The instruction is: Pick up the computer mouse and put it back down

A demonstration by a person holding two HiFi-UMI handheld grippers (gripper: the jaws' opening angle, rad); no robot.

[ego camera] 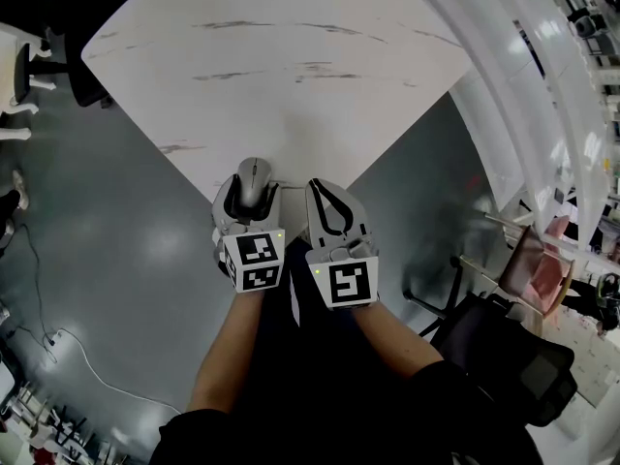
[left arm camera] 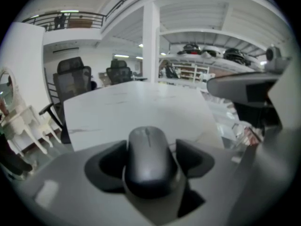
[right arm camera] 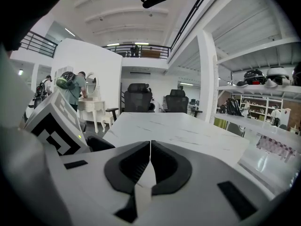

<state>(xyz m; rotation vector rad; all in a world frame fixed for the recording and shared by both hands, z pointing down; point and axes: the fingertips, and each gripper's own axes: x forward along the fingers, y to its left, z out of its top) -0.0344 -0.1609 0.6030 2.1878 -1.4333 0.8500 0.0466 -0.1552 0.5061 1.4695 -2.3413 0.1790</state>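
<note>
A dark grey computer mouse (ego camera: 254, 180) (left arm camera: 148, 159) lies at the near corner of the white marble-patterned table (ego camera: 291, 66) (left arm camera: 141, 107). My left gripper (ego camera: 253, 188) (left arm camera: 149, 157) straddles it, one black pad on each side. The left pad lies against the mouse, and a thin light gap shows at the right pad, so the jaws stand open around it. Just to its right, my right gripper (ego camera: 329, 197) (right arm camera: 150, 149) hovers over the same corner. Its jaws are shut with nothing between them, the pads meeting at the tips.
Grey floor lies on both sides of the table corner. A black office chair (ego camera: 504, 356) stands at the lower right and another chair (ego camera: 39, 66) at the far left. A long white bench (ego camera: 542, 85) runs along the right. A person (right arm camera: 73, 86) stands far off.
</note>
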